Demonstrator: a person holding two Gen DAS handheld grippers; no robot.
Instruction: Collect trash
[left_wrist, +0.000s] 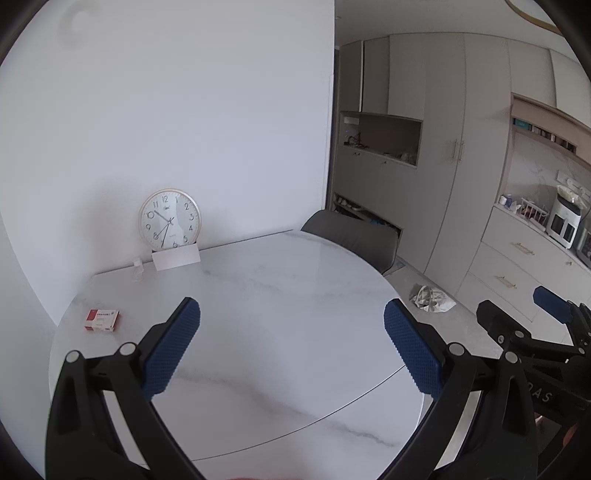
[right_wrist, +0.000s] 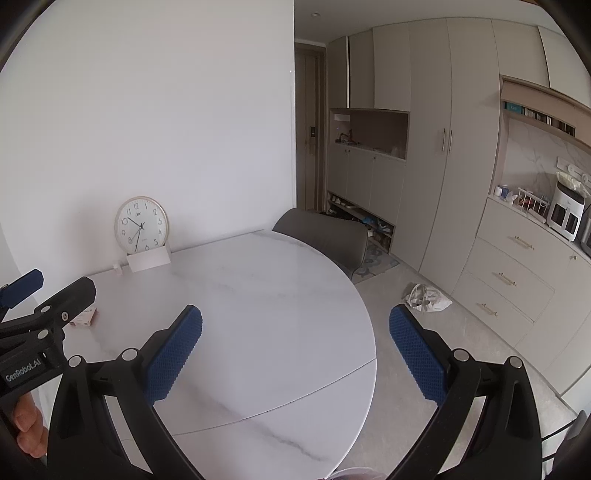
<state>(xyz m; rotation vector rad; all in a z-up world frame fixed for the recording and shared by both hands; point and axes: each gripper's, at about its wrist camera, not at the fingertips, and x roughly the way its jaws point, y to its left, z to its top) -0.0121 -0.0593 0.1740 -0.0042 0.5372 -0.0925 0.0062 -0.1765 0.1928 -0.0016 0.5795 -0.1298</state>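
Both claws, left gripper (left_wrist: 291, 347) and right gripper (right_wrist: 295, 350), gape empty over the table (left_wrist: 280, 295); nothing collected yet (crumpled bag (right_wrist: 426, 298) waits far right).

"GenRobot.AI" reads on the left gripper (right_wrist: 22, 291) at the frame's left edge. The clock (left_wrist: 170, 218) dial carries numerals 1 to 12.

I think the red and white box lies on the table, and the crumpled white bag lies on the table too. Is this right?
Not quite. The red and white box lies on the table, but the crumpled white bag lies on the floor beside the drawers, as the right wrist view shows.
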